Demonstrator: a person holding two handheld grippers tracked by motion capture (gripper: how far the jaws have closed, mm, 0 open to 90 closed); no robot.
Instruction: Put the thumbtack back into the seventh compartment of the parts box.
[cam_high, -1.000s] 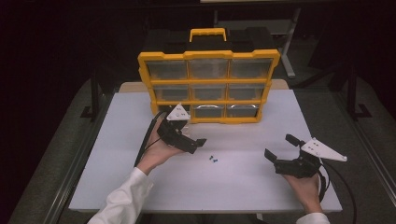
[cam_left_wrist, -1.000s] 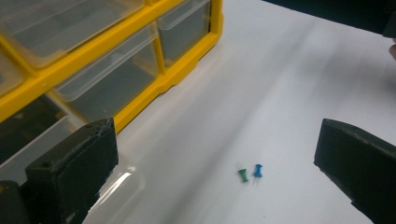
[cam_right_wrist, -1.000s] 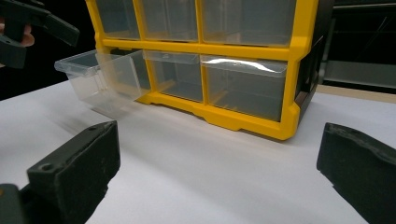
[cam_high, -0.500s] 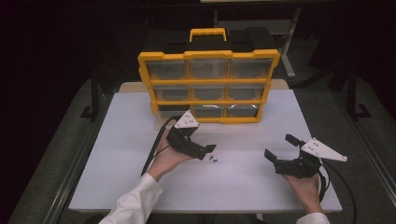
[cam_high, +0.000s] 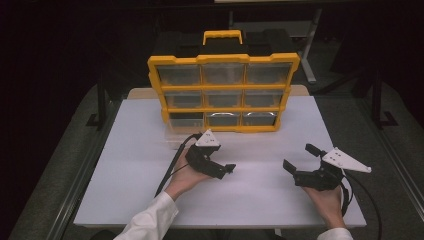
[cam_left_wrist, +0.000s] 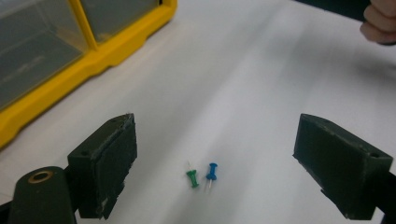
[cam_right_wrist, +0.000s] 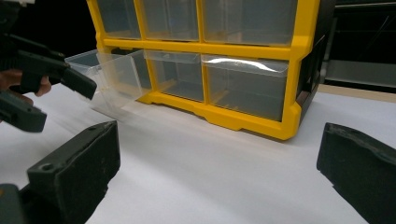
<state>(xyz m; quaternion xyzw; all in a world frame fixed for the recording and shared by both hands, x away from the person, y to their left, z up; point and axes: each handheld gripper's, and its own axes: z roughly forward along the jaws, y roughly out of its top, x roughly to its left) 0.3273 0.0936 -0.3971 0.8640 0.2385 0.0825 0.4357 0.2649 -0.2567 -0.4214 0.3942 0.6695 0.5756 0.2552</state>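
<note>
A green pushpin (cam_left_wrist: 192, 178) and a blue pushpin (cam_left_wrist: 212, 171) lie side by side on the white table (cam_high: 260, 200). My left gripper (cam_left_wrist: 215, 154) hangs open just above them, one jaw on either side. In the high view the left gripper (cam_high: 227, 171) sits mid-table in front of the yellow drawer cabinet (cam_high: 223, 92). The cabinet's clear bottom-left drawer (cam_right_wrist: 109, 77) is pulled out. My right gripper (cam_high: 298, 156) rests open near the table's front right, with nothing between its jaws, and faces the cabinet (cam_right_wrist: 243, 70).
The cabinet has a black back and a yellow carry handle (cam_high: 222, 36) and stands at the table's far middle. The left gripper's cable (cam_high: 172, 162) trails across the table. The table edges drop to dark floor on all sides.
My left gripper has moved right and toward the front, from beside the pulled-out drawer to over the two pushpins. The right gripper has stayed put.
</note>
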